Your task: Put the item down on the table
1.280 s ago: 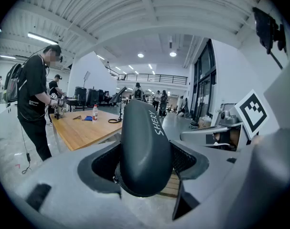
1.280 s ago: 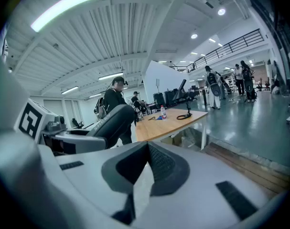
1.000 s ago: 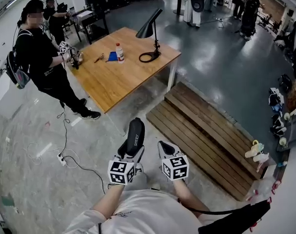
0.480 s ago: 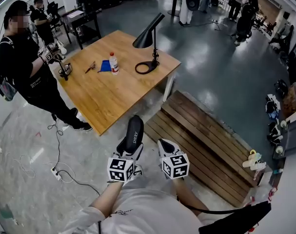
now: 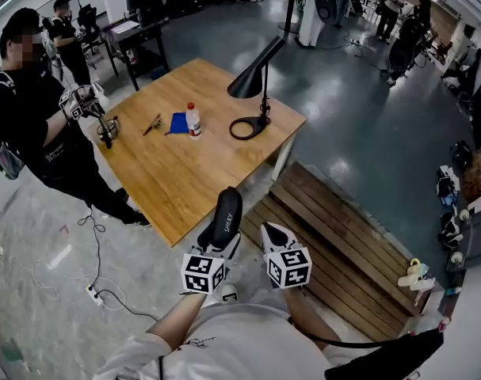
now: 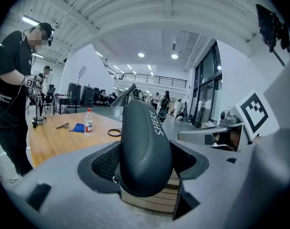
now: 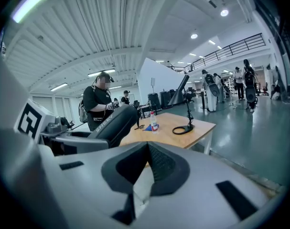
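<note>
Your left gripper (image 5: 216, 248) holds the black hard-shell case (image 5: 224, 218), off the wooden table (image 5: 185, 169) and not yet on it.

Your left jaws stand wide and press on both sides of the case, which sticks up between them with its "SHERY" lettering along one edge; it hangs in the air just short of the table's near corner. Your right gripper (image 5: 273, 233) sits just beside the left one, on the side away from the table, with its jaws closed together and nothing between them. On the table stand a black desk lamp (image 5: 254, 81) near the far edge and a small plastic bottle (image 5: 193, 122) touching a blue cloth (image 5: 177, 123) nearer the middle. A person in black (image 5: 34, 133) stands at the table's left side.
</note>
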Demonstrator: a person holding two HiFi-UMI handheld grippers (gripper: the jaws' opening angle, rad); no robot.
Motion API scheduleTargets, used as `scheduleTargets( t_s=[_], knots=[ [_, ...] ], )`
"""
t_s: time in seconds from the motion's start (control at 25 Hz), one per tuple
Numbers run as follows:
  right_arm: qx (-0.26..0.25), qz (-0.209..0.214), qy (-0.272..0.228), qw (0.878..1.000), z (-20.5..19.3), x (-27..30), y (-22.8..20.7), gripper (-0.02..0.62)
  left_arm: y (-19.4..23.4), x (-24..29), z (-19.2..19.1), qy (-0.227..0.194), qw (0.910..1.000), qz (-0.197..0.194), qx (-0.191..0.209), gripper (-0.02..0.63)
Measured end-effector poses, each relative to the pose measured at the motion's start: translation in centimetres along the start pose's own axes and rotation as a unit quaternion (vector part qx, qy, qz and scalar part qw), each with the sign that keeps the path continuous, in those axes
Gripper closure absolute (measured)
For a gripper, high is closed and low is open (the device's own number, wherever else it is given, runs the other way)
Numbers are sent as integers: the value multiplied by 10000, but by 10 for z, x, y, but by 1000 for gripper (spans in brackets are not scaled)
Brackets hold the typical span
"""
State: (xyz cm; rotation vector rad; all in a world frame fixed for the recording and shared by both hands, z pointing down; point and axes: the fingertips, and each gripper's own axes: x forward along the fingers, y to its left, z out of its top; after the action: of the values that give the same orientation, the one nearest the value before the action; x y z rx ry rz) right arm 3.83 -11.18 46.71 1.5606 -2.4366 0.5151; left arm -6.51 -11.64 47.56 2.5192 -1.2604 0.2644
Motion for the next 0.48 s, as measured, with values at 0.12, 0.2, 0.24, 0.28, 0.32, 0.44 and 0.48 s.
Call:
scheduleTargets(
  t_s=[0.12, 0.2, 0.24, 0.28, 0.32, 0.44, 0.48],
  knots=[
    [-40, 106, 13, 9999, 9, 15, -5, 591, 9, 11, 6, -18, 9999, 94, -114, 279],
    [-75, 196, 40, 9998, 14, 25, -8, 591, 14, 17, 8, -13, 9997, 186, -138, 279],
    [-97, 250, 60, 9996, 15, 30, -9, 591, 17, 19, 9, -15, 9996, 233, -156, 279],
    [-120, 301, 83, 9994, 17, 34, -11, 591, 18, 22, 10, -20, 9995, 273, -171, 279],
    [-139, 346, 104, 9992, 18, 39, -13, 591, 20, 24, 11, -24, 9994, 309, -181, 279],
    [-162, 455, 141, 9987, 22, 52, -19, 591, 27, 31, 10, 11, 9988, 435, -223, 279],
    [-172, 485, 160, 9985, 22, 55, -21, 591, 29, 33, 10, 29, 9986, 476, -240, 279]
  ],
)
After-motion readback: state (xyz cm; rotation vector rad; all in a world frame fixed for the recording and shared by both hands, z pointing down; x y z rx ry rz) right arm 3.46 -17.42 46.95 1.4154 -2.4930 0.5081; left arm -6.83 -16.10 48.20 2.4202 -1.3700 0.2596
